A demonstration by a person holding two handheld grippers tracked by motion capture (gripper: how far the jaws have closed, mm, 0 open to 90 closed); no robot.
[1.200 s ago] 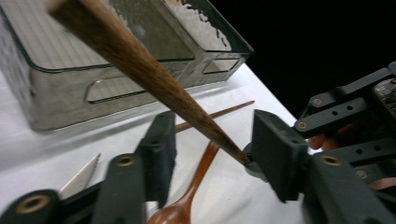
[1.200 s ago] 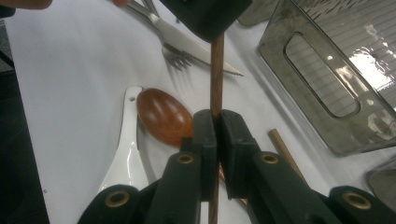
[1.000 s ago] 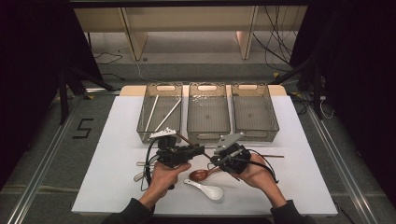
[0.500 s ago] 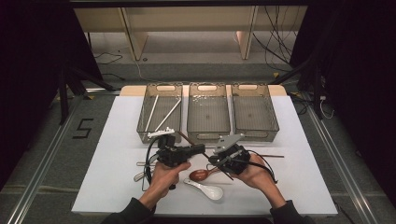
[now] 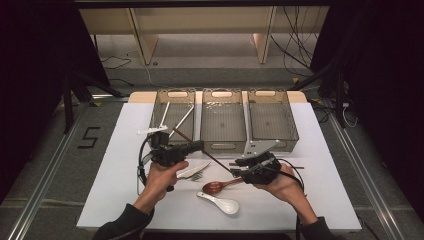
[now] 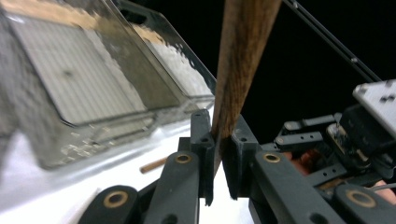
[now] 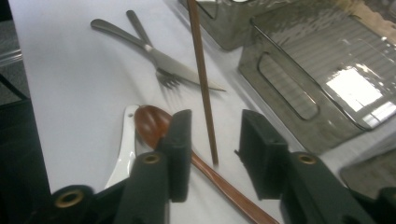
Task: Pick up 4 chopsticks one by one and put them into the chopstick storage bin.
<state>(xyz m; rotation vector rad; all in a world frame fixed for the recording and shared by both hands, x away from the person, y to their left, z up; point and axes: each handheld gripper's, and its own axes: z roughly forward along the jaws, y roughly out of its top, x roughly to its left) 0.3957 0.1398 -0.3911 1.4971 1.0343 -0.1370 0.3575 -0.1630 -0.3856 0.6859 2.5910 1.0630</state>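
My left gripper (image 5: 199, 146) (image 6: 218, 140) is shut on a brown wooden chopstick (image 5: 216, 161) (image 6: 239, 60), pinching it near the middle. The chopstick (image 7: 203, 79) slants down to the right, and its lower end sits between the jaws of my right gripper (image 5: 238, 173) (image 7: 212, 135). Those jaws have just been opening and stand apart without touching the stick. Below it on the white table lie a brown spoon (image 5: 216, 187) (image 7: 152, 122), a white spoon (image 5: 222, 203) (image 7: 122, 147), and a knife (image 5: 194, 171) (image 7: 163, 58) crossed over a fork (image 7: 161, 74).
Three clear bins stand in a row at the back: the left bin (image 5: 159, 102) holds white utensils, with the middle bin (image 5: 222, 145) and right bin (image 5: 295, 131) beside it. Another brown stick (image 5: 295, 167) (image 6: 154, 164) lies behind the right gripper. The white table (image 5: 120, 165) ends close to the forearms.
The left gripper has closed on the chopstick and moved a little up and to the left with it. The right gripper's jaws have parted from the stick; that hand stays put.
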